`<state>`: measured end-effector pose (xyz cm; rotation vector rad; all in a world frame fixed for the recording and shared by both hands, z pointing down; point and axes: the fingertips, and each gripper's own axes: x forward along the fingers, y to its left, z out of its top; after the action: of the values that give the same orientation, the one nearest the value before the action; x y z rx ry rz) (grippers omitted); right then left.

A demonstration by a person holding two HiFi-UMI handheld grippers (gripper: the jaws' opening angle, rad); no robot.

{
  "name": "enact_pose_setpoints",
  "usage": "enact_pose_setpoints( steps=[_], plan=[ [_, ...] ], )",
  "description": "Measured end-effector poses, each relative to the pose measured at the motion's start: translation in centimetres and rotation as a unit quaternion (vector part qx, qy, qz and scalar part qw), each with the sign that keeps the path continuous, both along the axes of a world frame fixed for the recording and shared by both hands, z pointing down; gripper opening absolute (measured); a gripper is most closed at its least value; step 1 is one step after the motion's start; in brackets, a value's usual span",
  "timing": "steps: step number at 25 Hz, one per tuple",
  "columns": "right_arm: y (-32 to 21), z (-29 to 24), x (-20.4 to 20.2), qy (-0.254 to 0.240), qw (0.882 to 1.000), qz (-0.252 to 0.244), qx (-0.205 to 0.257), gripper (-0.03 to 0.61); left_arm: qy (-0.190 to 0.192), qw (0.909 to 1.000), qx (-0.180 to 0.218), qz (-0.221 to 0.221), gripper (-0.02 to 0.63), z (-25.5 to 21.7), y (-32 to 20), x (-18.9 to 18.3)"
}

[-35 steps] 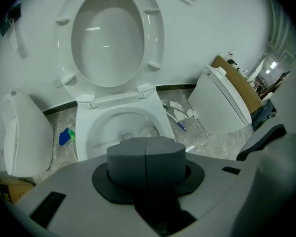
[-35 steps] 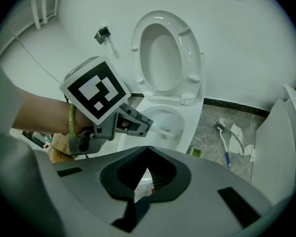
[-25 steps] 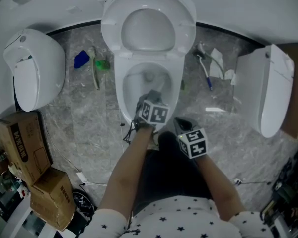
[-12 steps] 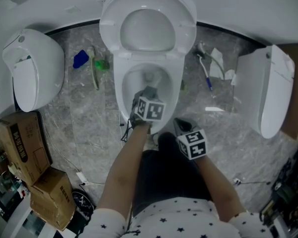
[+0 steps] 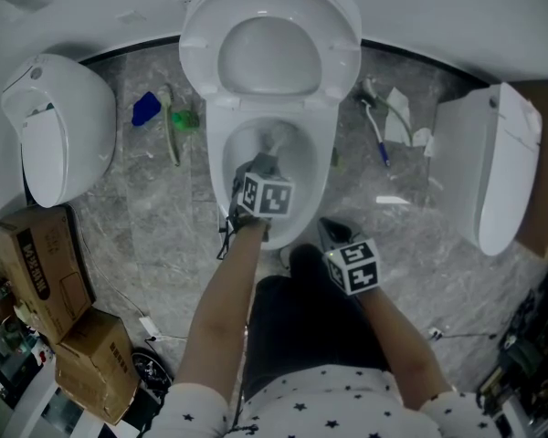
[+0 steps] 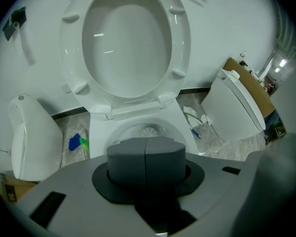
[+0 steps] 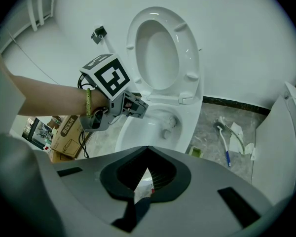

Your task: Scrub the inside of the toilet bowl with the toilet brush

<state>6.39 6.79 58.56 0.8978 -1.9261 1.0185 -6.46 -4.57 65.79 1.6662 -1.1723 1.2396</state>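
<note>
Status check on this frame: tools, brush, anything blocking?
Left tool shut on brush, head down in bowl. Right tool open, empty, held back from the bowl. Seat up, nothing blocking.

1. One white toilet unit lies at the left edge of the marble floor, and another white unit at the right edge.
2. Cardboard boxes fill the floor's lower-left corner.
3. A blue scrap and a green item lie back left.
4. A blue-handled brush lies back right.
</note>
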Motion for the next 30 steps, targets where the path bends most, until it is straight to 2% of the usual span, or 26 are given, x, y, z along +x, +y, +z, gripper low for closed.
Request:
enact_pose_setpoints(
  steps=[17, 30],
  plan=[
    [-0.3, 0.1, -0.1, 0.001, 1.0, -0.002, 0.004, 0.006, -0.02, 0.9995, 0.005, -0.026, 0.153, 0.0, -0.8, -3.2],
    [0.1, 0.6, -0.6, 0.0, 1.0, -0.008, 0.0, 0.006, -0.017, 0.9996, -0.023, -0.006, 0.153, 2.0, 1.8, -2.4]
  ],
)
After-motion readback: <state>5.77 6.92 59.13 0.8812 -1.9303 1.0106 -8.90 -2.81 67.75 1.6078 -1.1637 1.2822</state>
